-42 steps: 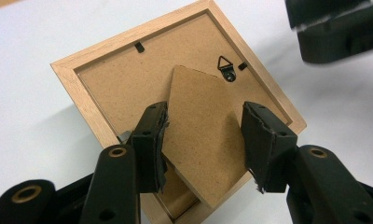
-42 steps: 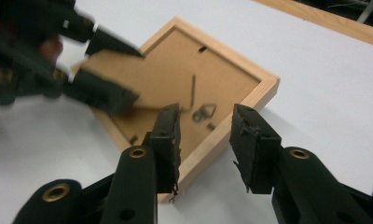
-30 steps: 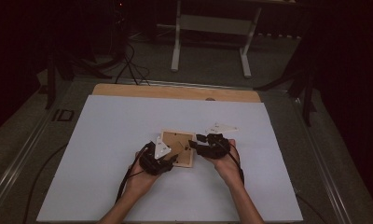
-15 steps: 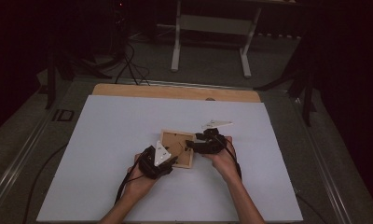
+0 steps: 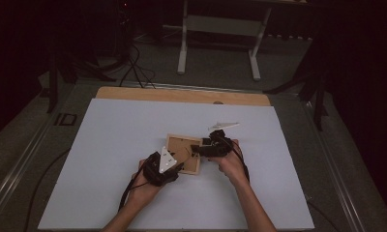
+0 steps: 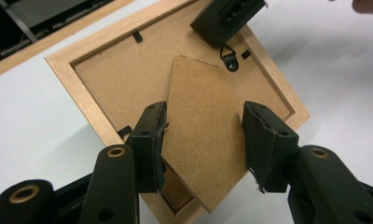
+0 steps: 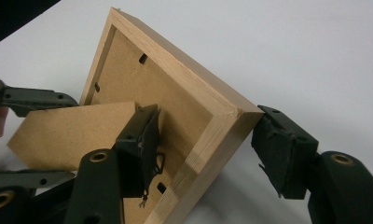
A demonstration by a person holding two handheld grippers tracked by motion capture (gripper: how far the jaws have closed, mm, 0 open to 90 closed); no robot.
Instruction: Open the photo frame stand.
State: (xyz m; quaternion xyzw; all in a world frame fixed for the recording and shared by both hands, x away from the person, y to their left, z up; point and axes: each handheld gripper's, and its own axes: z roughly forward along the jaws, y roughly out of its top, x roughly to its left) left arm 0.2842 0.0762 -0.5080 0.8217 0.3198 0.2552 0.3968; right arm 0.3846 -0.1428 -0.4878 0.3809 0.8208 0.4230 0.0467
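While both grippers' jaws stand apart around the picture frame (image 6: 128,79) — its front stays hidden.

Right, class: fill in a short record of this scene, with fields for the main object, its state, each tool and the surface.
Object: wooden picture frame, back side up
Stand: cardboard easel flap lifted off the backing
Left tool: open jaws either side of the flap
Right tool: open, jaws astride a frame corner
Surface: white table
Also: white piece beyond the frame
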